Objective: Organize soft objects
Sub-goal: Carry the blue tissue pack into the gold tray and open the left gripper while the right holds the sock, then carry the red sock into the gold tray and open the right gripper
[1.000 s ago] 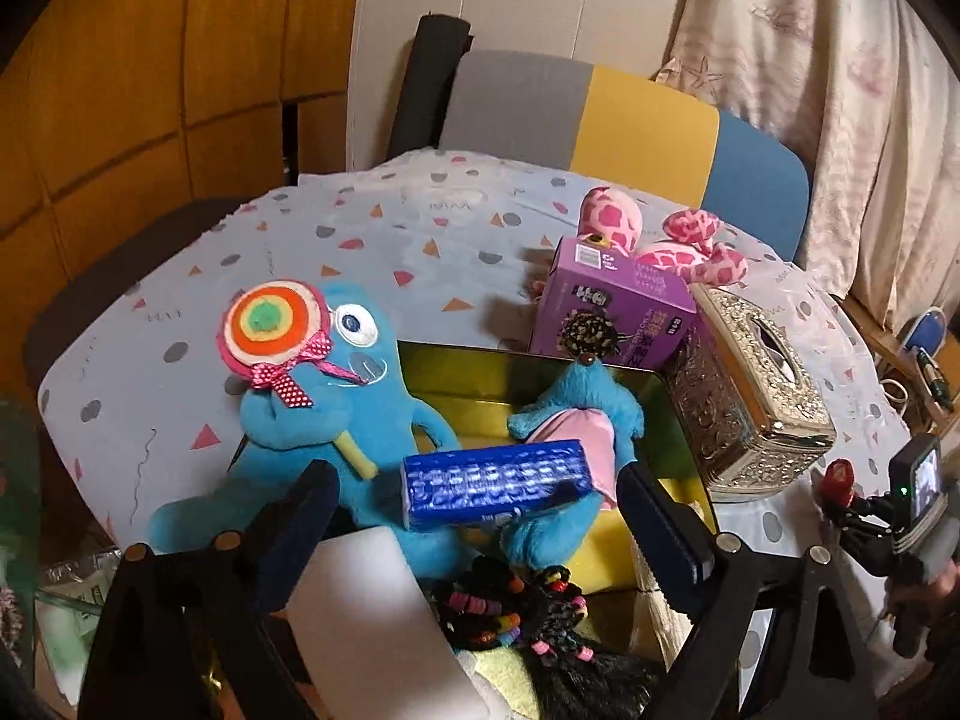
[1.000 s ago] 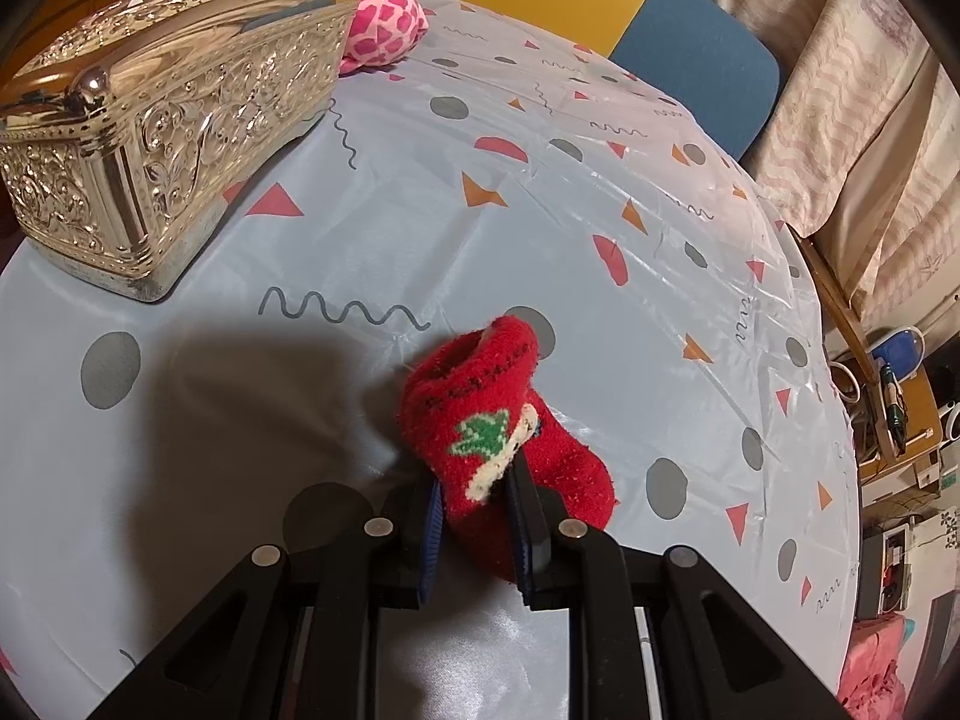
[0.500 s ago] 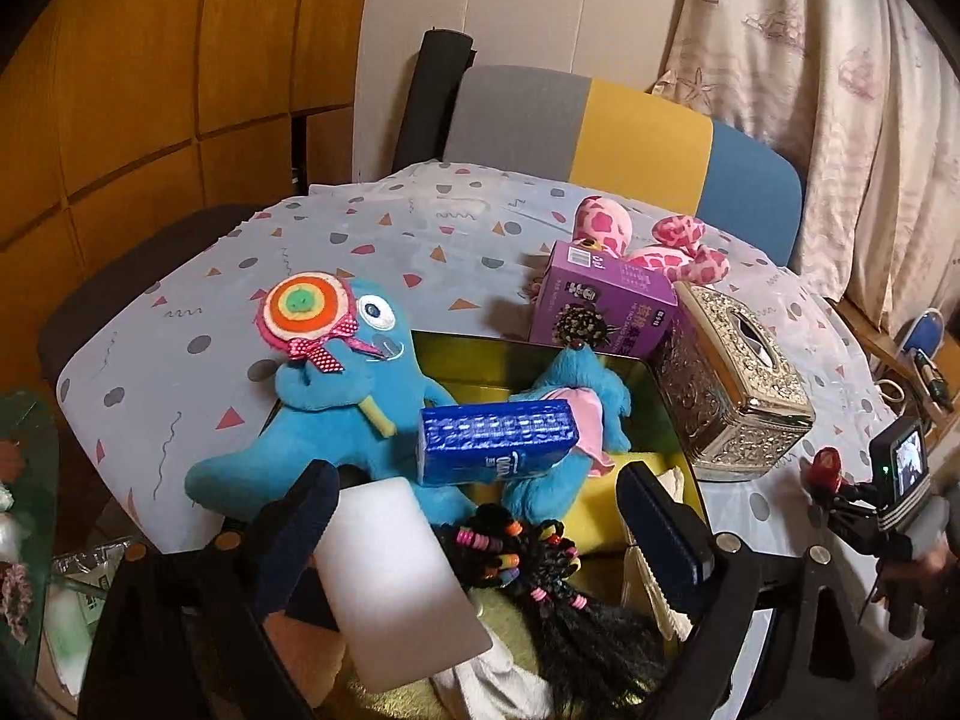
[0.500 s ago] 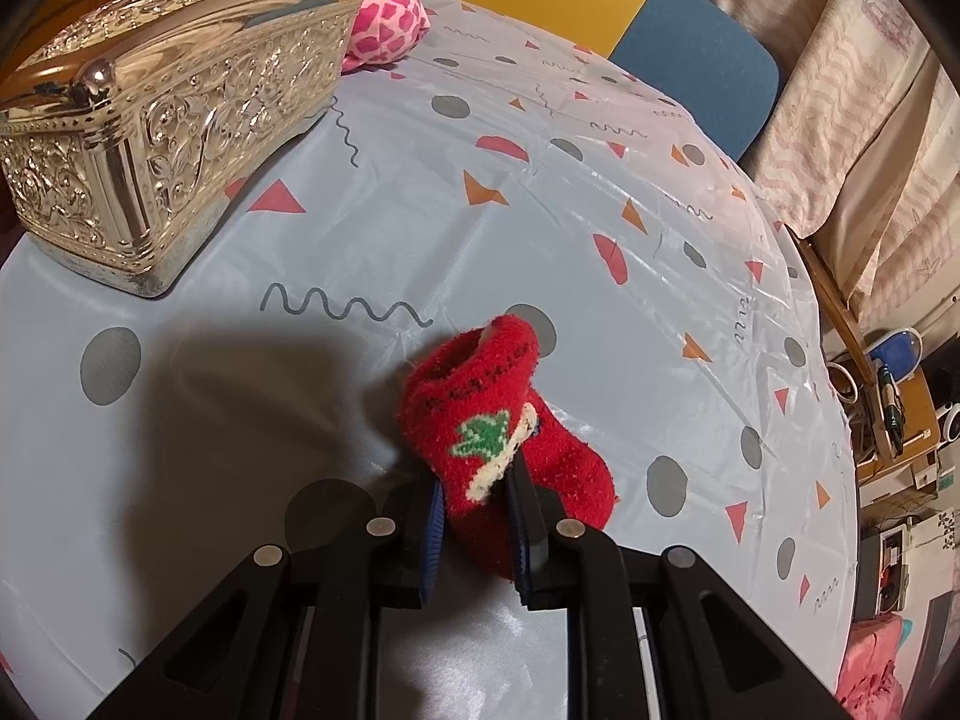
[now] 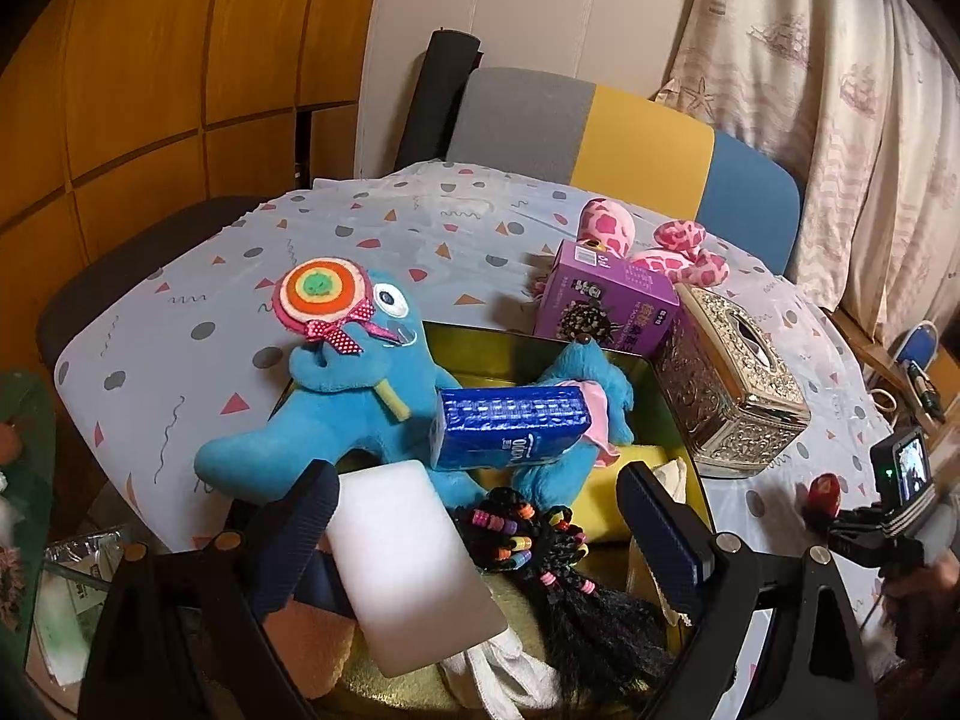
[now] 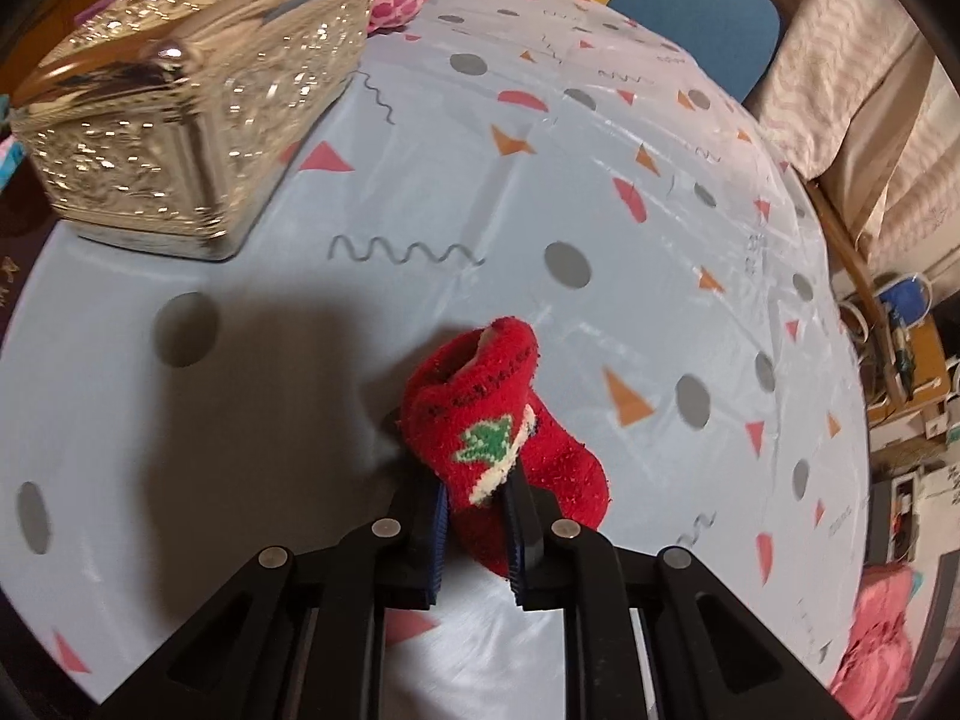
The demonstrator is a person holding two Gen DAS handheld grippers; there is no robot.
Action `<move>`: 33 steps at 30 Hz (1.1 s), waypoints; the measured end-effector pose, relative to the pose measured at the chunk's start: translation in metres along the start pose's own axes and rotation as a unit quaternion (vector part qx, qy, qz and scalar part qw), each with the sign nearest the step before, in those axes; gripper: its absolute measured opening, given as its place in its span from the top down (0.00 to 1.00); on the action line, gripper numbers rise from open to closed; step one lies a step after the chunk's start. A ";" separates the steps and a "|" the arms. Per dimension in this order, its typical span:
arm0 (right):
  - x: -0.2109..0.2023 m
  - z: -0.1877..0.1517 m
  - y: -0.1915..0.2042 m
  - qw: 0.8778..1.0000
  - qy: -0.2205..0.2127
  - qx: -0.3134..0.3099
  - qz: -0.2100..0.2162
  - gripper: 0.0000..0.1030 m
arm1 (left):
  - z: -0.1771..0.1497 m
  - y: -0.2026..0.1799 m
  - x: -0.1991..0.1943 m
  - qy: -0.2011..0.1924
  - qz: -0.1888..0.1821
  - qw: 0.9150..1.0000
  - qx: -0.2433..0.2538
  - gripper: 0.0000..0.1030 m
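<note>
At the left of the scene, the left gripper [image 5: 474,516] hangs over the yellow bin [image 5: 654,384] with its jaws wide and nothing between the pads. Under it the bin is already crowded: a blue plush monster [image 5: 354,384] leans over the left rim, a blue tissue pack [image 5: 510,435] lies across it, a white sponge block [image 5: 408,558] sits at the near side, and a black braided wig [image 5: 570,576] with coloured beads lies beside that. Just to the right of the bin stands the silver tissue box [image 6: 180,120], with a purple carton [image 5: 606,306] and a pink spotted plush [image 5: 678,252] behind it at the far side.

Further right, on the patterned tablecloth [image 6: 540,180], the right gripper [image 6: 474,519] is closed tightly on the red sock [image 6: 498,438], near the close edge of the table and well apart from the silver box.

I think the step in hand is to lift the sock and carry it left to the bin. To do this well, the grip should hold firm, because the fabric is thick and compresses easily. The sock should rise clear before it passes over the silver box. The free place in the bin seems to be at its right side.

The sock is small and fluffy, with an open cuff toward the far side, and a green tree and a cream patch on its side.
</note>
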State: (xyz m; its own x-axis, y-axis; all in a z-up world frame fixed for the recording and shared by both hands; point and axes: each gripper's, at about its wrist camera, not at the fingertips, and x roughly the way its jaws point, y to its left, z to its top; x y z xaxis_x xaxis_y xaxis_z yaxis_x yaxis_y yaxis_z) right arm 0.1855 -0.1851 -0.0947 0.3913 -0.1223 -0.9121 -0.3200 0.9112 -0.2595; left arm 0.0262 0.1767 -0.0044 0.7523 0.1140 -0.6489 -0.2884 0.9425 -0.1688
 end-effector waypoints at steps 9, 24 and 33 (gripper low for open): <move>-0.019 -0.016 0.022 0.997 0.007 0.025 0.073 0.84 | -0.002 0.009 -0.003 -0.004 -0.002 1.000 -0.010 0.09; -0.085 -0.026 0.060 0.977 -0.071 0.051 0.192 0.87 | -0.004 0.053 -0.017 -0.018 0.039 0.998 -0.041 0.09; -0.167 0.011 0.147 0.935 -0.164 -0.052 0.310 0.87 | -0.006 0.074 -0.024 -0.023 0.061 0.996 -0.060 0.09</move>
State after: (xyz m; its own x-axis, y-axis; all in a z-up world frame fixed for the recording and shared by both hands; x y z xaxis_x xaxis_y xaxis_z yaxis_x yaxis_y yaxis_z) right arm 0.0825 -0.0260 0.0231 0.3403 0.5595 -0.7557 -0.6488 0.7215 0.2420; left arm -0.0165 0.2415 -0.0058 0.7336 0.2416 -0.6352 -0.4456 0.8767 -0.1811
